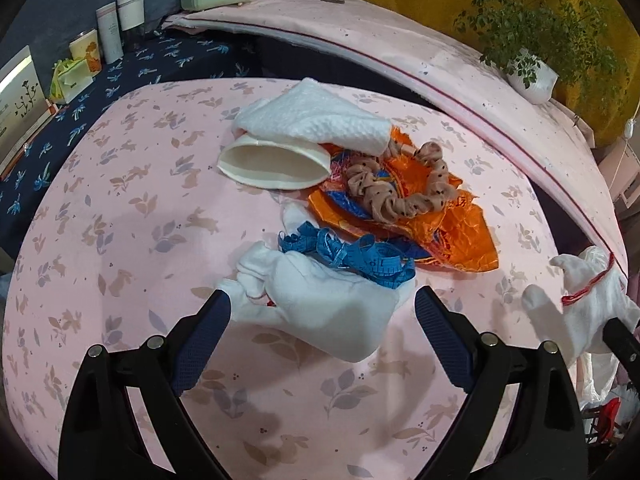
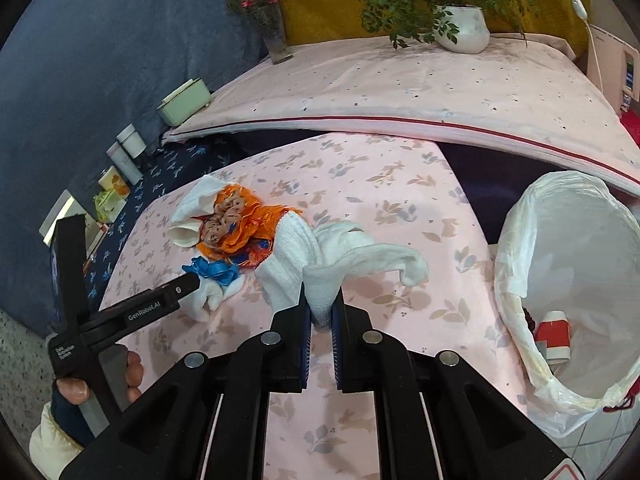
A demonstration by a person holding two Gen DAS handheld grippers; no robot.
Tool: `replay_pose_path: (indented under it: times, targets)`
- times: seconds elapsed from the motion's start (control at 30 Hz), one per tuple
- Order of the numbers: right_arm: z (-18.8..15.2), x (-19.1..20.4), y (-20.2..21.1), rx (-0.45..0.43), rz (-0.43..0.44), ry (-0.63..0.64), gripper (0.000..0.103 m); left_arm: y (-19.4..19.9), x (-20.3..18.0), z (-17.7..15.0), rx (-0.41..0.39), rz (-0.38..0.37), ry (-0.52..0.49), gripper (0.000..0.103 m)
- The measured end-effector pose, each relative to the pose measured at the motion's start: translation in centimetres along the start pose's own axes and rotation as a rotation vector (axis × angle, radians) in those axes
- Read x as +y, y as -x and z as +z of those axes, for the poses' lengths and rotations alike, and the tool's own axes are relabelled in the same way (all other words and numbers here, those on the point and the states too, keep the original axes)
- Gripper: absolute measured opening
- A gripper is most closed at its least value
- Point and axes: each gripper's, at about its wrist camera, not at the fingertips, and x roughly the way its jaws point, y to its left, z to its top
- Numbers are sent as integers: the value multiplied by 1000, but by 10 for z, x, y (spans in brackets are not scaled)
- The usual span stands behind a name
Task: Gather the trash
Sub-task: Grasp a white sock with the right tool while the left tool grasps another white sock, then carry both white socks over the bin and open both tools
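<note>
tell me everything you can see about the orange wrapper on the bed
The orange wrapper is a crinkled, shiny foil-like packet, orange with blue and red print, torn open and flattened on the pink floral sheet. A tan dotted scrunchie lies on top of it. A white textured cloth overlaps its far edge, with a white cup beside it, and a blue tape measure touches its near edge. Neither gripper touches it.
</note>
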Motion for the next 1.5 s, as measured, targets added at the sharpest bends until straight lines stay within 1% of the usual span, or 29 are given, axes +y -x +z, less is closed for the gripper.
replay_pose_path:
  times: [0.03,0.1,0.17,0.2,0.23,0.27,0.3,0.33,0.37,0.4,0.5,0.63,0.73,0.9,1.1,1.27,1.5]
  targets:
    - [0,-2,-1,2,-2,-1,9,-5,2,-1,14,1,15,86]
    - [-2,-5,-4,11,-2,-1,9,-14,6,-4,39,-11,39,75]
    - [-4,-5,-8,20,1,-2,9,-17,7,-5,38,-13,40,68]
    - [-5,-5,-10,24,6,-1,9,-16,5,-6,32,-18,31,60]
    - [-6,-4,-12,28,9,0,9,-15,4,-6,35,-33,23,54]
    - [-7,-2,-13,31,13,2,9,-15,3,-6,42,-51,19,40]
    - [-7,-1,-13,33,17,3,9,-13,2,-7,46,-69,21,29]
    - [-8,0,-14,34,23,5,9,-11,2,-9,46,-81,21,24]
    - [-8,2,-14,34,27,7,9,-9,0,-10,46,-89,19,18]
    - [-8,4,-13,32,33,11,9,-6,0,-11,45,-94,17,15]
    - [-8,9,-8,22,47,17,9,6,-5,-17,37,-112,9,13]
    - [-6,14,5,-3,61,24,9,27,-14,-21,14,-135,-6,13]
    - [-3,16,19,-29,67,31,9,45,-28,-21,-8,-155,-25,13]
    - [4,11,46,-87,62,36,9,77,-62,-22,-49,-196,-79,13]
    - [14,-9,85,-166,27,28,9,110,-112,-21,-90,-248,-158,13]
    - [23,-34,117,-226,-11,9,9,128,-151,-21,-117,-287,-226,13]
    - [30,-71,148,-283,-68,-28,9,148,-205,-25,-142,-344,-314,13]
